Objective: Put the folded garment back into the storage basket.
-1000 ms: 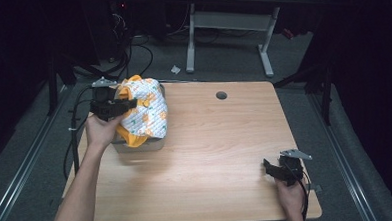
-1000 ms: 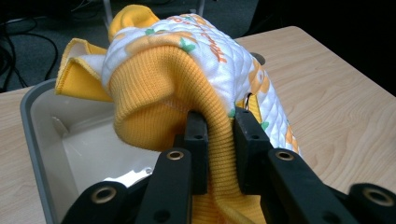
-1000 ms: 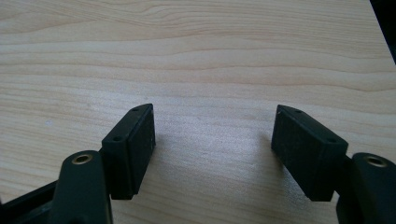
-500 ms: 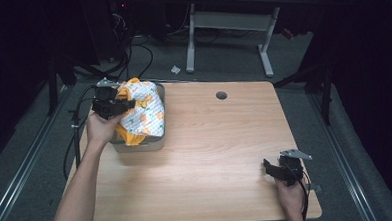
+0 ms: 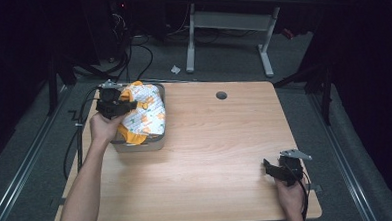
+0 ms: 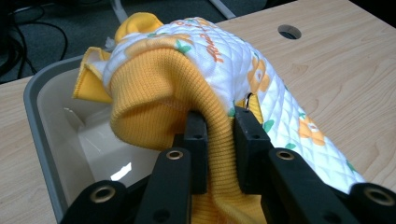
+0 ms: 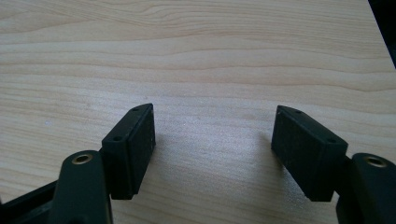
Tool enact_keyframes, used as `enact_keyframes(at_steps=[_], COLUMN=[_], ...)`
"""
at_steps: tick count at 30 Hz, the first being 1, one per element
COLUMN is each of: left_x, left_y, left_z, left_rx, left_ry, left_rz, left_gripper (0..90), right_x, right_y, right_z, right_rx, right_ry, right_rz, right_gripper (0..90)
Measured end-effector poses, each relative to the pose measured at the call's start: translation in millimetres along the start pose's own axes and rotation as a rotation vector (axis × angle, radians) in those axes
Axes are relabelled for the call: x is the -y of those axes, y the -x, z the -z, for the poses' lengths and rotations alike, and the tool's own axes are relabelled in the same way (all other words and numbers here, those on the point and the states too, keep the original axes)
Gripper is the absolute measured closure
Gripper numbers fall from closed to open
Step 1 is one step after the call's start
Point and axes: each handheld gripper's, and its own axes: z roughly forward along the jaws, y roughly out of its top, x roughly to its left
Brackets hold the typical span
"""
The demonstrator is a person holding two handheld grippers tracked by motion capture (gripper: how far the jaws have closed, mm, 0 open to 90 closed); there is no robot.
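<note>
My left gripper [image 6: 218, 140] is clamped on the yellow ribbed cuff of the garment [image 5: 145, 115], which lies half in the bin [image 5: 138, 144] directly below and ahead of the jaws, trailing over the right rim; I judge lowering comes next; my right gripper [image 7: 212, 149] rests wide apart, empty, well off at the table's [image 5: 211, 160] near-right corner.

garment [image 6: 243, 65]: quilted cloth, ribbed knit cuff
bin [image 6: 44, 121]: smooth glossy plastic
table [image 7: 196, 51]: matt wood grain
</note>
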Motion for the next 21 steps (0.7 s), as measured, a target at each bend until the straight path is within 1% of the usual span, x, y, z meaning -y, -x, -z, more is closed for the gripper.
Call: enact_keyframes(at_steps=[2,4,5,8,9,10,13,15,17,18,21], left_x=[2.9,4.2,7.6,13.6,13.6,16.5,21.7,23.0,24.2,24.2,26.4], left_y=[-2.7,-3.9,-6.0,-10.0,-10.0,-11.7,-13.6,-12.4,-12.3,-12.3,-10.4], left_z=[-5.8,-7.8,-11.3,-17.6,-17.6,-20.1,-25.1,-28.6,-34.0,-34.0,-42.0], left_rx=[-0.007,-0.008,-0.008,-0.013,-0.013,-0.018,-0.03,-0.045,-0.032,-0.032,-0.03], left_ry=[-0.021,-0.025,-0.027,-0.056,-0.056,-0.066,-0.095,-0.119,-0.135,-0.135,-0.169], left_rz=[-0.006,-0.002,0.001,0.009,0.009,0.01,-0.005,-0.028,-0.028,-0.028,-0.044], left_gripper=[77.2,77.2,77.2,77.2,77.3,77.3,77.2,77.1,77.0,76.8,76.6], right_x=[0.0,0.0,0.0,0.0,0.0,0.1,0.1,0.1,0.1,0.1,0.2], right_y=[0.0,0.0,0.0,0.1,0.1,-0.1,0.1,0.1,0.0,0.0,0.0], right_z=[0.0,0.0,0.0,0.0,0.0,0.1,0.1,0.1,0.1,0.1,0.1], right_rx=[0.0,0.0,0.0,0.0,0.0,0.001,0.001,0.001,0.001,0.001,0.002], right_ry=[0.0,0.0,0.0,0.0,0.0,-0.001,-0.001,0.0,-0.001,-0.001,-0.001], right_rz=[-0.001,-0.002,-0.002,0.0,0.0,-0.003,-0.002,-0.002,-0.003,-0.003,-0.003], right_gripper=[30.8,30.8,30.8,30.7,30.7,30.7,30.7,30.7,30.7,30.7,30.6])
